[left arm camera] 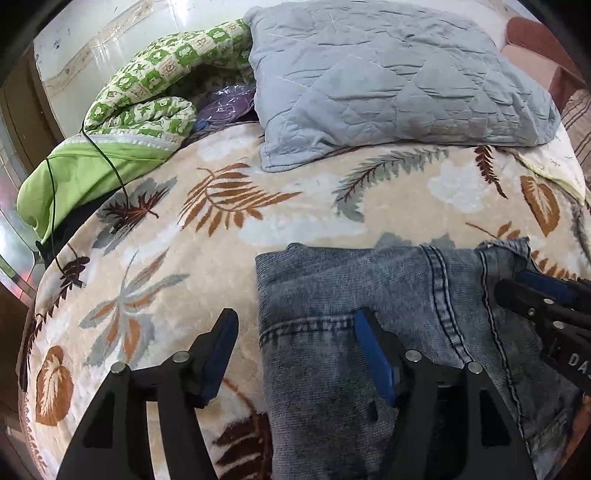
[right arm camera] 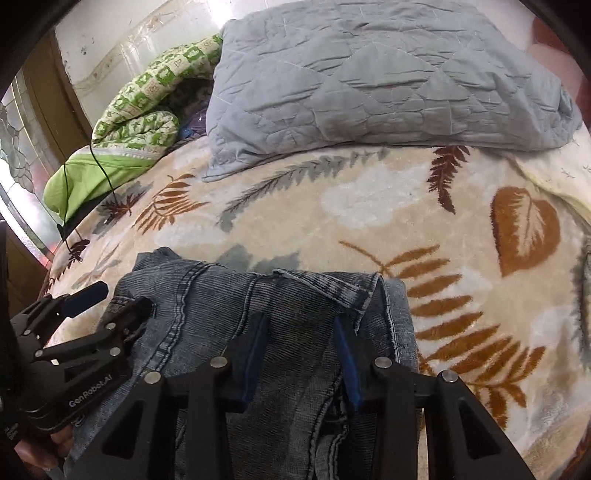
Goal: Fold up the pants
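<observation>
Hidden and cut off:
- Near end of the pants, lost under the black tongs and the bottom edge in both views.
- Right tongs in the left view: only a dark tip with a blue pad at the far right edge, lying on the denim. Rest cut off.
- Left tongs in the right view: seen from the side at the left edge, with a bit of a hand below, blurry and dark.
- Something purple and shiny tucked between the green quilt and the grey pillow. Hard to tell what.
- Black cable over the green cloth and down onto the blanket. Far end out of sight.

Tongs:
- Left tongs: wide apart, holding nothing. One finger over the blanket, the other over the left part of the pants.
- Right tongs: apart, both blue pads over the pants with folds of denim between them. Not pinched shut.

Pants:
- Blue jeans, folded into a thick stack, lying on the bed near the cameras. A loose flap with a seam at the far right corner.

Bed and room:
- Soft cream blanket with brown, grey and dark red leaves, covering the bed.
- Grey pillow, quilted and wrinkled, at the far side, well apart from the pants.
- Green quilt with white squares, bunched up at the far left.
- White wall behind, with scuffs. Bright window glass at the far left edge.
</observation>
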